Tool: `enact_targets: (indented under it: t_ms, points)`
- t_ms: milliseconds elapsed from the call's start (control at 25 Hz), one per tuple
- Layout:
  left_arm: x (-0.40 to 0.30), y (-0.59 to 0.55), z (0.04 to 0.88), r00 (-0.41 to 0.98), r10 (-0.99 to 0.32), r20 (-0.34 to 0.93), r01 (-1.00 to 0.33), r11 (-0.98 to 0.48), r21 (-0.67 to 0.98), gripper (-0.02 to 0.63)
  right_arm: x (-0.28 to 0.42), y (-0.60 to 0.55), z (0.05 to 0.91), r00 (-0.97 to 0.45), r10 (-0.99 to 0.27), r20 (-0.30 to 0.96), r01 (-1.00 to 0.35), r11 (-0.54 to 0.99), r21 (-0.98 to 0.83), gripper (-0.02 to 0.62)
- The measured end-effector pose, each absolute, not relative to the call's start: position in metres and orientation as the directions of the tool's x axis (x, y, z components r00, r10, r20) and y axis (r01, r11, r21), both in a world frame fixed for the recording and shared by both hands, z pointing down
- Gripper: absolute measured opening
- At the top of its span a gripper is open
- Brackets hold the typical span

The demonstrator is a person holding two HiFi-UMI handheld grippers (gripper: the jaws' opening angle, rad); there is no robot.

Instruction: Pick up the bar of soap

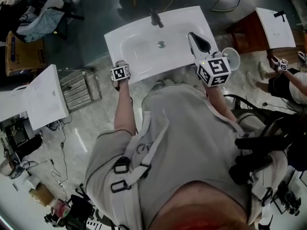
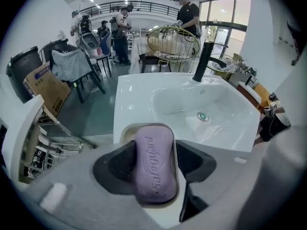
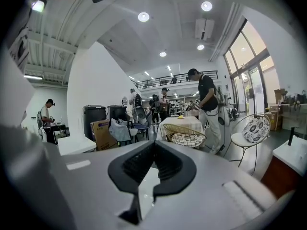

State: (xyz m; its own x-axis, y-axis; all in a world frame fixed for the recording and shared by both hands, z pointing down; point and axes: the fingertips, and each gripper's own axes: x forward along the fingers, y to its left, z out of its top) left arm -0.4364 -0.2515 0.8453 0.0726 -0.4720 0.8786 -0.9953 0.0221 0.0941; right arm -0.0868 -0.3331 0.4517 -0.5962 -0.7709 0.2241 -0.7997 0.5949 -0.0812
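Left gripper [image 2: 153, 145] fingers pinch purple soap [image 2: 154, 174] in dish [image 2: 125, 130], sink's [image 2: 139, 95] front-left corner; right gripper [image 3: 152, 146] fingers together; faucet [image 2: 204, 59] behind.

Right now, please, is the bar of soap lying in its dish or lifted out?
In its dish. The bar of soap lies flat inside the dish on the sink, between the jaws of the left gripper.

A bright hall with tall windows [image 3: 252, 66], round ceiling lights [image 3: 143, 17], a mezzanine railing [image 2: 120, 6] and a cardboard box [image 2: 45, 87].
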Motion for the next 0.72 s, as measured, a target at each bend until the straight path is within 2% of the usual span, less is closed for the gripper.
enact_targets:
  t_ms: [240, 360, 560, 640, 720]
  points:
    - [-0.438, -0.247, 0.836, 0.053, -0.487, 0.872, -0.995, 0.05, 0.088, 0.238, -0.089, -0.333, 0.45, -0.611, -0.759, 0.226, -0.789, 0.608, -0.088, 0.002]
    - [-0.441, -0.242, 0.835, 0.036, -0.485, 0.874, -0.988, 0.115, 0.104, 0.238, -0.091, -0.337, 0.45, -0.622, -0.751, 0.221, -0.781, 0.617, -0.101, 0.002]
    - [-0.439, -0.249, 0.829, 0.163, -0.584, 0.795, -0.893, 0.255, 0.37, 0.242, -0.092, -0.342, 0.453, -0.635, -0.74, 0.222, -0.772, 0.618, -0.149, 0.003]
    - [-0.438, -0.254, 0.822, 0.222, -0.622, 0.751, -0.851, 0.253, 0.46, 0.241, -0.092, -0.343, 0.456, -0.634, -0.739, 0.229, -0.773, 0.613, -0.161, 0.002]
    - [-0.437, -0.256, 0.82, 0.252, -0.615, 0.747, -0.846, 0.235, 0.479, 0.242, -0.093, -0.344, 0.459, -0.632, -0.739, 0.234, -0.775, 0.609, -0.169, 0.002]
